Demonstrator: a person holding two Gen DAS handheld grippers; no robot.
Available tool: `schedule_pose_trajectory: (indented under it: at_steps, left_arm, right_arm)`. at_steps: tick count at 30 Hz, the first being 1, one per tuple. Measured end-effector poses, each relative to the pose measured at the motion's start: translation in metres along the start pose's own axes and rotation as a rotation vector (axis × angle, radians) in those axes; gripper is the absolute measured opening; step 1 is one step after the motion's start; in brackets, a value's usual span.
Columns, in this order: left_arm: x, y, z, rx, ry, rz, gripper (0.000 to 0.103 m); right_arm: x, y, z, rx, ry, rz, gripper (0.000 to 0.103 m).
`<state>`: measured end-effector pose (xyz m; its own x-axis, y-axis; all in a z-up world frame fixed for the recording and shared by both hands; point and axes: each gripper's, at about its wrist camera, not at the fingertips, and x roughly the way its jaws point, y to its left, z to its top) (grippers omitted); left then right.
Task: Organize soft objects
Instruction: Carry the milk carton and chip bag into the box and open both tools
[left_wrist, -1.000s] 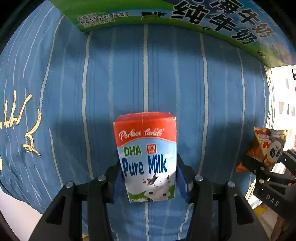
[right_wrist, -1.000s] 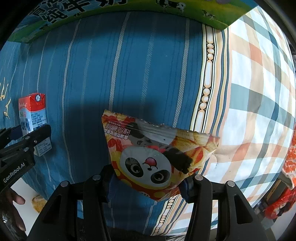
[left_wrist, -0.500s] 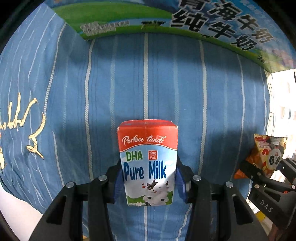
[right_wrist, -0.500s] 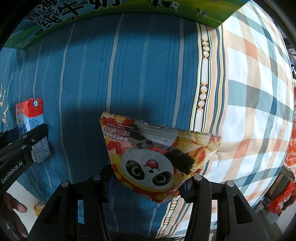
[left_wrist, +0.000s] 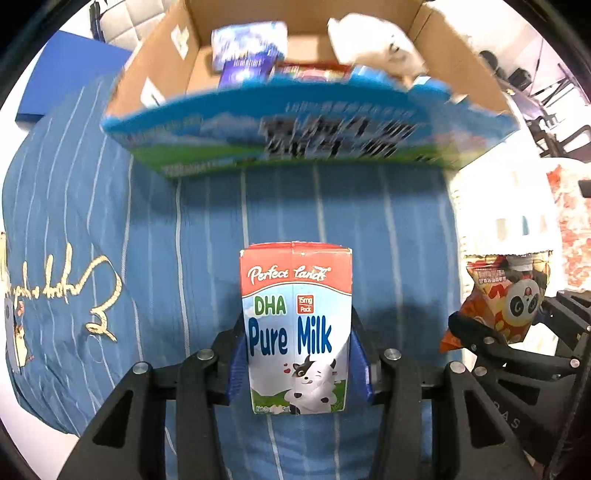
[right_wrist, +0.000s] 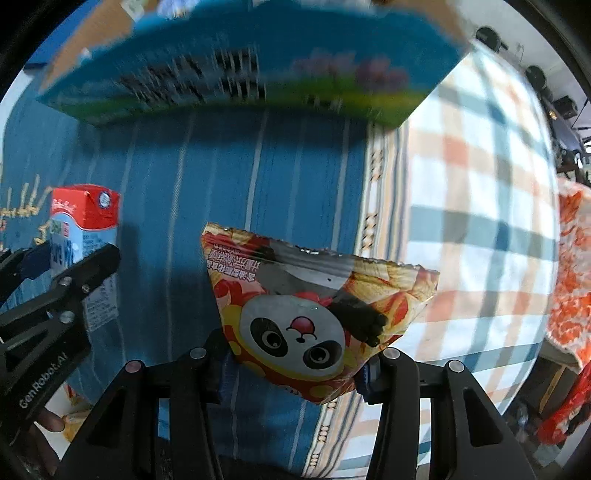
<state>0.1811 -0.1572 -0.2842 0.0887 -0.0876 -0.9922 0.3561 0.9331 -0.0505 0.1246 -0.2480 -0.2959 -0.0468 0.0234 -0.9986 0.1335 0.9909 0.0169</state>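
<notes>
My left gripper (left_wrist: 297, 365) is shut on a red, white and blue "Pure Milk" carton (left_wrist: 295, 325), held upright above the blue striped cloth (left_wrist: 155, 229). The carton also shows at the left of the right wrist view (right_wrist: 83, 251). My right gripper (right_wrist: 295, 369) is shut on a panda snack bag (right_wrist: 314, 325), which also shows at the right of the left wrist view (left_wrist: 506, 299). An open cardboard milk box (left_wrist: 306, 122) stands ahead, holding a blue packet (left_wrist: 247, 51) and a white soft item (left_wrist: 373, 40).
A plaid cloth (right_wrist: 480, 221) lies right of the blue cloth. An orange patterned fabric (right_wrist: 572, 266) is at the far right. A dark blue flat object (left_wrist: 66, 74) lies at the back left. The box front (right_wrist: 240, 66) is blurred.
Both grippers have risen and tilted up with their loads, so the open top and inside of the cardboard box have come into view. The grips are unchanged.
</notes>
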Motion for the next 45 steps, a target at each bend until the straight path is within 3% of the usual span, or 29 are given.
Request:
schedule_pose_trajectory:
  at_steps: [14,22,25,31,38,45]
  left_arm:
    - [-0.108,-0.004,0.016,0.022,-0.215,-0.050,0.044]
    - [-0.143,-0.004,0.060,0.036,-0.301,-0.103,0.044]
    - [-0.147,0.001,0.085,0.027,-0.298,-0.148,0.044]
    - [-0.128,0.008,0.148,0.014,-0.195,-0.278,0.044]
    - [-0.058,0.013,0.211,-0.031,0.015,-0.370,0.044]
    - [0.007,0.004,0.240,-0.063,0.192,-0.434,0.044]
  right_arm:
    - [-0.113,-0.026,-0.016,0.034,-0.211,0.050,0.052]
    - [-0.164,-0.037,0.017,0.062,-0.298,0.121,0.052]
    - [-0.181,-0.043,0.038,0.056,-0.337,0.115,0.052]
    - [-0.182,-0.060,0.093,0.052,-0.349,0.107,0.052]
    - [-0.131,-0.077,0.166,0.068,-0.219,0.152,0.052]
    - [-0.079,-0.073,0.198,0.044,-0.094,0.168,0.052]
